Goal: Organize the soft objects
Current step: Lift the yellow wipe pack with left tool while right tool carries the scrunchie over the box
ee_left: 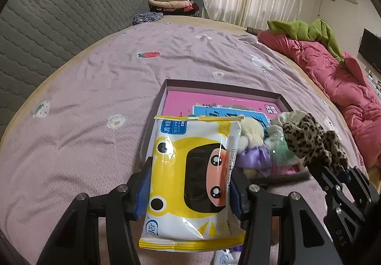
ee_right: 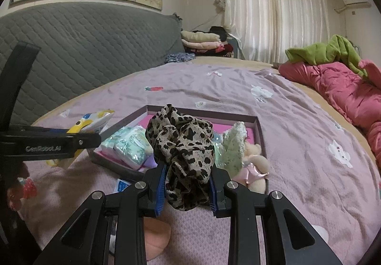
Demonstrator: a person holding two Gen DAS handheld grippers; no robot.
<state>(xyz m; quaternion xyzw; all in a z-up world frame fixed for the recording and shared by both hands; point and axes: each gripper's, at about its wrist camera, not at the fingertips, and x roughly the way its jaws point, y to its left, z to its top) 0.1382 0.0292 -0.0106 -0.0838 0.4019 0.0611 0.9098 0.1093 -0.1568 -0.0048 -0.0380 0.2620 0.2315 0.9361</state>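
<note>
My left gripper (ee_left: 188, 191) is shut on a yellow and white wet-wipe pack (ee_left: 190, 177) with a cartoon frog face, held above the near edge of a shallow box (ee_left: 221, 87) with a pink bottom. My right gripper (ee_right: 187, 187) is shut on a leopard-print scrunchie (ee_right: 183, 146), also held over the box (ee_right: 202, 112). From the left wrist view the scrunchie (ee_left: 314, 141) and the right gripper's fingers (ee_left: 333, 179) show at the right. In the box lie tissue packs (ee_right: 131, 146), a pale green scrunchie (ee_right: 233, 146), a purple scrunchie (ee_left: 254, 158) and a small plush doll (ee_right: 254, 165).
The box rests on a bed with a mauve printed sheet (ee_left: 119, 70). A red quilt (ee_left: 333, 70) with a green garment (ee_left: 309, 31) lies along the right side. A grey quilted headboard (ee_right: 83, 46) and folded clothes (ee_right: 202, 43) stand at the back. A loose tissue pack (ee_right: 122, 185) lies near the box.
</note>
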